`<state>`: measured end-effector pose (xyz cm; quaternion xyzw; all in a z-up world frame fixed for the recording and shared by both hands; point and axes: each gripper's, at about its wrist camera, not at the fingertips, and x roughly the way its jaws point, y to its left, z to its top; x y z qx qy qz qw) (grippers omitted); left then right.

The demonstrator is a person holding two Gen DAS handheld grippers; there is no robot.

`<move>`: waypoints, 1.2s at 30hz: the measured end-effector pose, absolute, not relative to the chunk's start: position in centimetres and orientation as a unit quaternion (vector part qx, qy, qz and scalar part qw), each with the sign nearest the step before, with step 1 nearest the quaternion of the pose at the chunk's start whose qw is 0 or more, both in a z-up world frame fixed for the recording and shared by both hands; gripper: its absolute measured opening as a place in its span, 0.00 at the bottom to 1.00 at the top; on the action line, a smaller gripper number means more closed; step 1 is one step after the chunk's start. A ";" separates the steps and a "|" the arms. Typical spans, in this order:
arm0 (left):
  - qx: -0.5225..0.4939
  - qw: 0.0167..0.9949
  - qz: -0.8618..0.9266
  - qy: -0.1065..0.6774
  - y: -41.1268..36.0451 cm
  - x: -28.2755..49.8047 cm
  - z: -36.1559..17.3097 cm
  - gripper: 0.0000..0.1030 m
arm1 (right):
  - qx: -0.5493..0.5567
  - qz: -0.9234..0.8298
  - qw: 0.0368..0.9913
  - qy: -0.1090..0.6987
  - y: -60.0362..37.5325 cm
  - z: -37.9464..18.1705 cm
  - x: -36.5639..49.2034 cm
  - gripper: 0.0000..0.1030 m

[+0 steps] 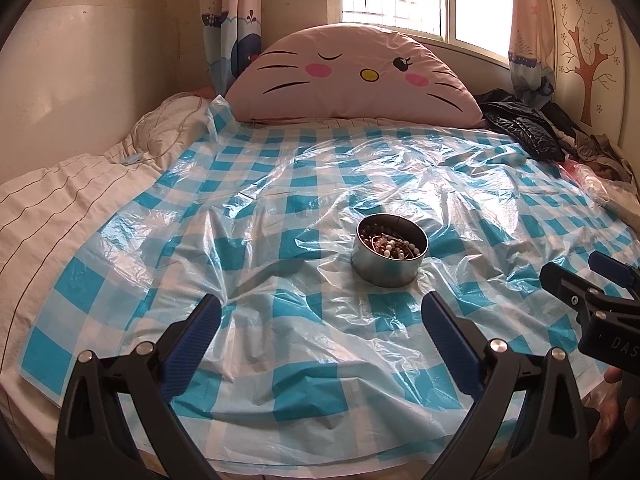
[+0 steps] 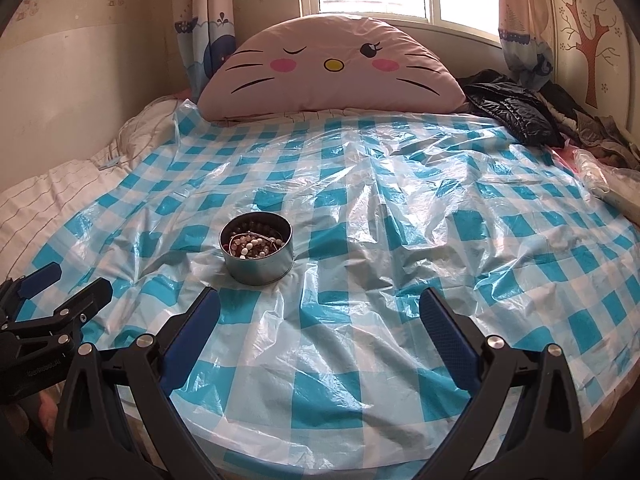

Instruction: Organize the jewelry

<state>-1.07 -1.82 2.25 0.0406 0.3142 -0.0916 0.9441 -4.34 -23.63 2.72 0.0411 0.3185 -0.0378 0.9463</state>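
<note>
Both grippers, left gripper [image 1: 320,316] and right gripper [image 2: 320,312], gape wide (nothing held) short of the bead-filled tin [image 1: 391,250].

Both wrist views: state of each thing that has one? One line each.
left gripper: open, empty, above the sheet
right gripper: open, empty, above the sheet
round metal tin: upright, lidless, holding beaded jewelry
beaded jewelry: heaped inside the tin, tangled
checked plastic sheet: spread over the bed, wrinkled
cat-face pillow: propped upright at the head of the bed
curtains: drawn aside
black jacket: crumpled beside the pillow
</note>
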 end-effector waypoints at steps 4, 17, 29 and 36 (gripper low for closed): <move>0.041 0.946 -0.088 0.310 -1.7 -1.2 2.3 0.93 | 0.047 -0.041 0.945 0.321 -23.9 2.6 -4.3 0.93; 0.045 0.945 -0.079 0.313 -1.6 -1.0 2.1 0.93 | 0.047 -0.042 0.945 0.320 -23.9 2.7 -4.3 0.93; 0.046 0.945 -0.079 0.313 -1.8 -1.0 2.1 0.93 | 0.047 -0.042 0.945 0.320 -23.9 2.7 -4.3 0.93; 0.050 0.944 -0.076 0.318 -1.7 -0.8 1.7 0.93 | 0.047 -0.042 0.945 0.320 -23.8 2.7 -4.3 0.93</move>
